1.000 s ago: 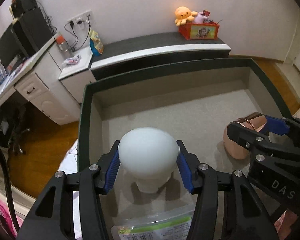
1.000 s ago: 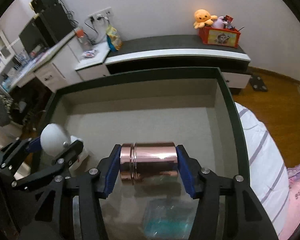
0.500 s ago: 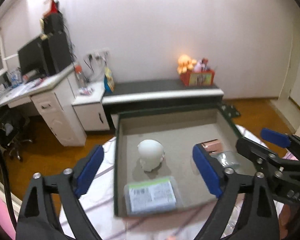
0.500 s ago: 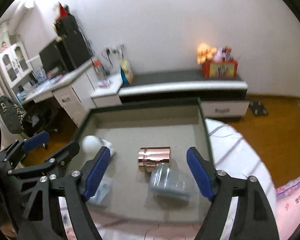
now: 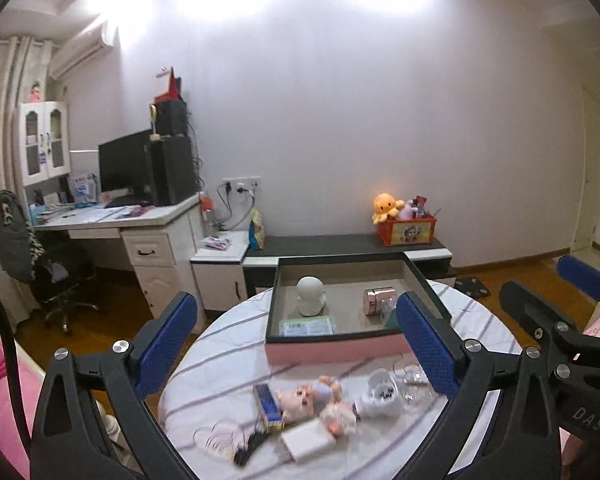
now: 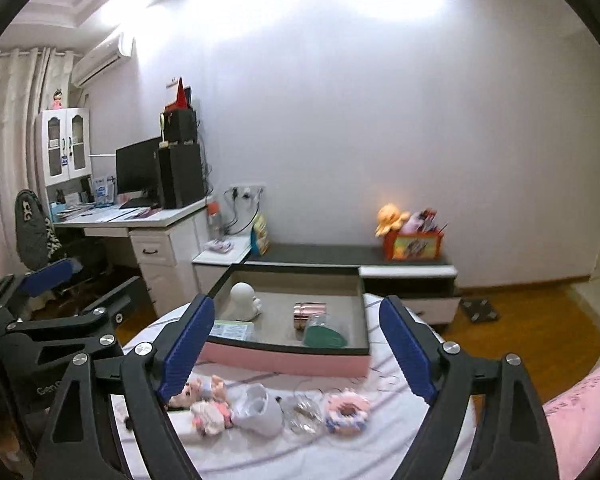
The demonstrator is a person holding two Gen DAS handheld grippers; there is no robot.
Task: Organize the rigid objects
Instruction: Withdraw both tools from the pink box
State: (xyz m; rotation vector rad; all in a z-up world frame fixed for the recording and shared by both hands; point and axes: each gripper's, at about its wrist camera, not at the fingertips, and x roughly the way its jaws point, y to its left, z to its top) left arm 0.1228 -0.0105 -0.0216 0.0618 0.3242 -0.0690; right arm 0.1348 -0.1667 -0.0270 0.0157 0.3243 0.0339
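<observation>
A pink-walled box with a dark rim stands on the round striped table. In it are a white figurine, a copper cylinder lying on its side, a flat green-labelled packet and a clear container with green inside. My left gripper hovers well back from the box, jaws opening, nothing between them. My right gripper is beside it on the right, jaws also opening and empty. The figurine and cylinder stand free of both.
On the table in front of the box lie a small doll, a blue box, a white jar, clear glass pieces, a pink ring toy and a white slab. A desk, chair and low cabinet stand behind.
Both grippers let go, the left of the white figurine and the right of the copper cylinder. Both then pulled back and up from the box with their jaws spread wide.
</observation>
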